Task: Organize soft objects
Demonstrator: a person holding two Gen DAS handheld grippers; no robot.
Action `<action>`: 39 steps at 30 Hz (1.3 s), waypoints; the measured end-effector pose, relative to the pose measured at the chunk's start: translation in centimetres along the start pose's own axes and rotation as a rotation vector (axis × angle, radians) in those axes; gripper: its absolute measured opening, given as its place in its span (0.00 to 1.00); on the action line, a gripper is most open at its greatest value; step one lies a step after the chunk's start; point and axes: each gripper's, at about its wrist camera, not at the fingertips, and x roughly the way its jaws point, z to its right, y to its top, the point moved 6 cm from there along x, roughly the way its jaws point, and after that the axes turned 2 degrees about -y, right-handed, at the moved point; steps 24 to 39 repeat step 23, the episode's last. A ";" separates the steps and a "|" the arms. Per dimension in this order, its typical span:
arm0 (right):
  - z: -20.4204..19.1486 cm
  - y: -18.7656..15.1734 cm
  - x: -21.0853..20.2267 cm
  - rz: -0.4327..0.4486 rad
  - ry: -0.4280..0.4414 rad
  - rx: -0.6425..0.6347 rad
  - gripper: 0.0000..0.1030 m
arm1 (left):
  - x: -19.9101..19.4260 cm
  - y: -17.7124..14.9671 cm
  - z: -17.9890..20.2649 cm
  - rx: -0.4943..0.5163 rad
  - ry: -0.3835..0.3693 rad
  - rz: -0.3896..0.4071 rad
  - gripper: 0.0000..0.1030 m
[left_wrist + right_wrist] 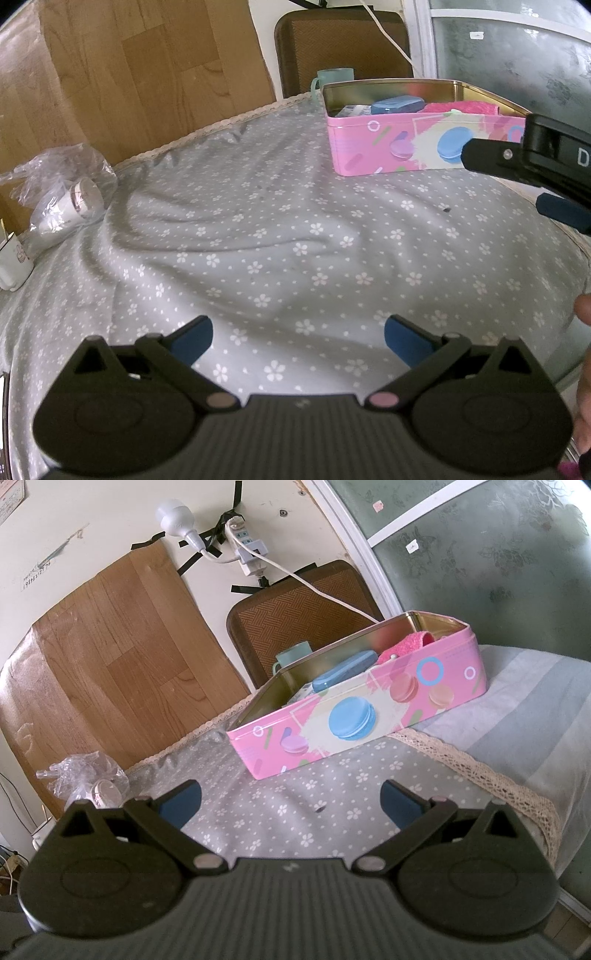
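Observation:
A pink macaron-print tin [406, 147] stands open at the far right of the grey flowered cloth [277, 240]. It holds a fuzzy pink soft item [461, 107], a blue case [397, 104] and a small packet. The tin also shows in the right wrist view [369, 716], with the pink soft item [406, 646] and blue case [343, 674] inside. My left gripper [298, 338] is open and empty, low over the cloth. My right gripper [290, 799] is open and empty, short of the tin; it also shows in the left wrist view [535, 177].
A crumpled clear plastic bag with white paper cups [70, 201] lies at the cloth's left edge. A green mug [332, 79] and a brown chair back [343, 48] stand behind the tin. A lace hem [480, 771] borders the cloth on the right.

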 end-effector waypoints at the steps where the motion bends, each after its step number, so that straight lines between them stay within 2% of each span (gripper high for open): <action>1: 0.0 0.0 0.0 0.000 0.000 0.000 1.00 | 0.0 0.0 0.0 0.001 0.000 0.000 1.00; 17: 0.0 0.0 0.0 0.000 -0.003 0.000 1.00 | 0.0 0.0 0.1 0.003 -0.010 0.001 1.00; 23: 0.0 -0.2 0.0 0.001 -0.004 -0.002 1.00 | -0.7 0.3 -0.3 0.009 -0.031 0.042 1.00; 39: 0.0 -0.2 0.0 0.001 -0.004 -0.002 1.00 | -0.7 0.3 -0.3 0.009 -0.031 0.042 1.00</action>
